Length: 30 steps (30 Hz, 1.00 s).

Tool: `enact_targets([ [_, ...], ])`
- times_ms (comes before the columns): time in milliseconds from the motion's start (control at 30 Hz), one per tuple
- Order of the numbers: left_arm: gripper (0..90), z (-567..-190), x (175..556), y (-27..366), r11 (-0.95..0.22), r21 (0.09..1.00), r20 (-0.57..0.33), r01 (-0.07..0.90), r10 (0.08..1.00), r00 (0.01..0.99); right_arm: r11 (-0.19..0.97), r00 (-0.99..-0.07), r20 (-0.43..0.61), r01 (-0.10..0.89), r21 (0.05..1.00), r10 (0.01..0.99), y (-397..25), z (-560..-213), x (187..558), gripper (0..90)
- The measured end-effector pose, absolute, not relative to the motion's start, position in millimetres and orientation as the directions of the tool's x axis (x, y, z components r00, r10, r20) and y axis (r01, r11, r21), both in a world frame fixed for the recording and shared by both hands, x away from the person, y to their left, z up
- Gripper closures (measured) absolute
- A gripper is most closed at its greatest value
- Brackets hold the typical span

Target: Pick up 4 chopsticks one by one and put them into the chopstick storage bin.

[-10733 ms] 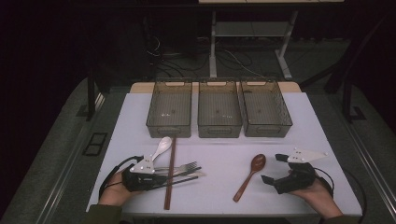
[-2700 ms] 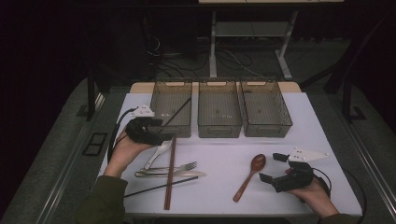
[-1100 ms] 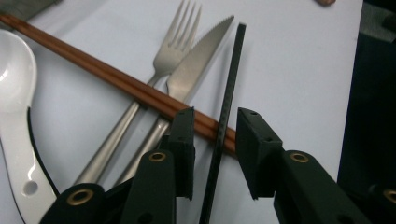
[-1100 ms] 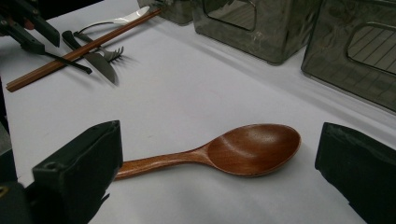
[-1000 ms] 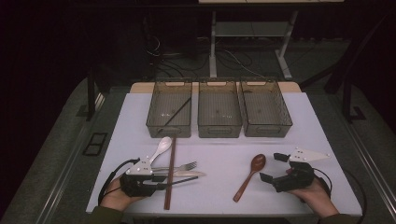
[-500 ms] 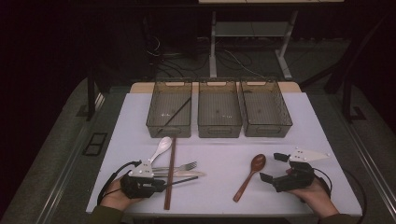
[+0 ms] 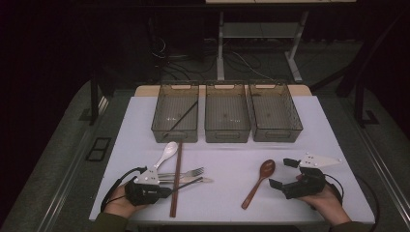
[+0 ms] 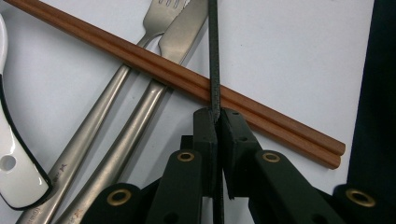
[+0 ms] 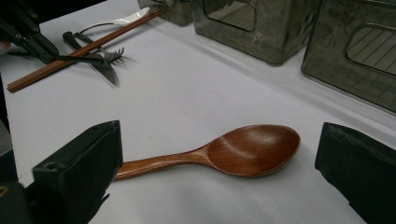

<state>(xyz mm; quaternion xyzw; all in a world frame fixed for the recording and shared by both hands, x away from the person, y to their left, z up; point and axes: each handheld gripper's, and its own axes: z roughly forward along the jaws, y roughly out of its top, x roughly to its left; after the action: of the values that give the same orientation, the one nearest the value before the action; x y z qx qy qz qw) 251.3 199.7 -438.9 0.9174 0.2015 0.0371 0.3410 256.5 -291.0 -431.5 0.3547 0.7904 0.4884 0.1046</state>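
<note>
Risk centres on my left claw, which is clamped on a thin black chopstick near its end. That stick lies across the brown chopsticks and beside the fork and knife, at the bench's front left. I judge the grip marginal: the stick is narrow and held far from its middle, so it may pivot or slip between the jaws on lifting. A low lift could drag its far end over the brown chopsticks and scatter the pile, including the white spoon just beside it. A second black chopstick leans in the left bin; I expect this one belongs there, and a tilted release could leave it hanging over the rim. My right claw stands wide, jaws either side of the wooden spoon, not touching it.
</note>
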Motion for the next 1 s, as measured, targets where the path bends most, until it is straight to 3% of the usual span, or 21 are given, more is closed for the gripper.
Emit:
enact_targets([
  [1000, 85.0, -431.6, 255.6, 195.6, -0.648, 0.660, -0.090, 0.380, 0.434, 0.897, 0.288, -0.721, 0.182, 0.477, 0.831, 0.668, -287.9, -436.1, 259.7, 1.0],
])
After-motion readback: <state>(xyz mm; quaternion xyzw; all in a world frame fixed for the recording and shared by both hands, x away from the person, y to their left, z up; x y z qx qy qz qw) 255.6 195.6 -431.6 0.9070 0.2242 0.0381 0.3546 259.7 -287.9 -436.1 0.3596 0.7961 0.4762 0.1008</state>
